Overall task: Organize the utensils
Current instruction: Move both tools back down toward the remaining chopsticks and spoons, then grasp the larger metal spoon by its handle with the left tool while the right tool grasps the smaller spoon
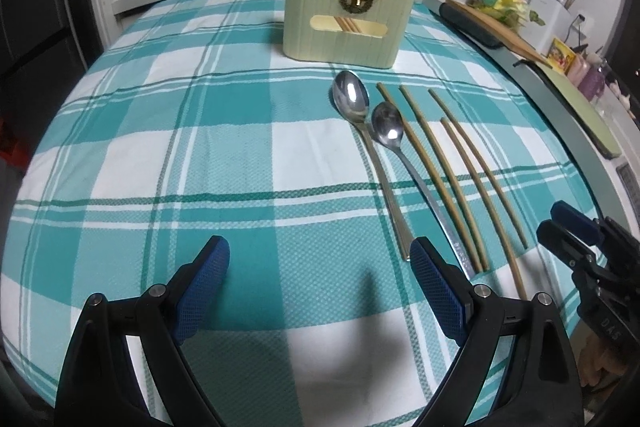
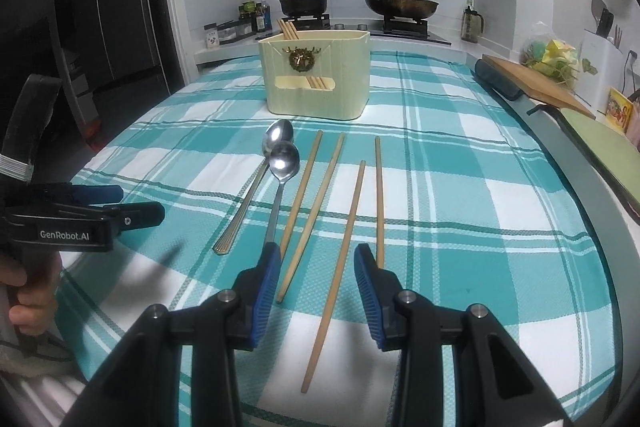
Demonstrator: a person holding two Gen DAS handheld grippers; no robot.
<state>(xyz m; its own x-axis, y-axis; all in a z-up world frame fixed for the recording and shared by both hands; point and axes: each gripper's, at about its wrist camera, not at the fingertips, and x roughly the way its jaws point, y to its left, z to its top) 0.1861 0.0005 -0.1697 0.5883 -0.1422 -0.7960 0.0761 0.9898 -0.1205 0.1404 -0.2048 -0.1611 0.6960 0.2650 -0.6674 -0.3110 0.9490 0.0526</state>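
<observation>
The step in hand was judged to be the approach for a first pick from the row of loose utensils, with the cream utensil holder [image 2: 316,79] taken as the landmark. Nothing was held. The right gripper [image 2: 316,283] was seen part-spread and empty, on the near side of the holder, over the near ends of the chopsticks, with one chopstick [image 2: 336,267] running between its fingers but not pinched. The left gripper [image 1: 320,279] was seen spread wide and empty, also on the near side of the holder and further to the left, over bare checked cloth [image 1: 160,147] just beside the spoon handles.

The next move was judged to call for a lowering of the right jaws astride a single chopstick, a closing on it, and a carry away towards the holder; a thin stick lying flat on cloth could easily slip.

Counted on the cloth just in front of the holder: two metal spoons, a larger spoon [image 2: 280,135] and a smaller spoon [image 2: 285,157], their bowls overlapping in the right wrist view, and four loose chopsticks to their right. A further bundle of chopsticks [image 2: 287,29] was seen already standing in the holder; their number could not be told.
</observation>
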